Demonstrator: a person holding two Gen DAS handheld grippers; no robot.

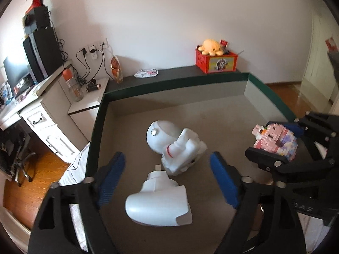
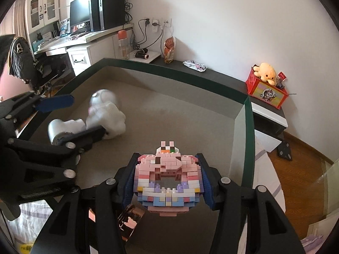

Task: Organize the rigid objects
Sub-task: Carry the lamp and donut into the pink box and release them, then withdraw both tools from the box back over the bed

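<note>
A big green-rimmed box [image 1: 96, 127] with a grey floor holds two white toys. A white astronaut-like figure [image 1: 173, 146] lies on its side mid-floor. A white curved plastic piece [image 1: 157, 203] lies nearer, below and between the blue pads [image 1: 112, 177] of my left gripper [image 1: 167, 154], which stands open and touches nothing. My right gripper [image 2: 167, 156] is shut on a pink brick-built model [image 2: 167, 180], held above the box floor near the right wall. In the right wrist view the white figure [image 2: 106, 114] is blurred.
A red box with a yellow plush octopus [image 1: 216, 61] and a snack packet [image 1: 146, 73] sit on the black ledge behind the box. A desk with a computer, bottle and cables stands at the left. A shiny copper-coloured object [image 2: 131, 218] lies under my right gripper.
</note>
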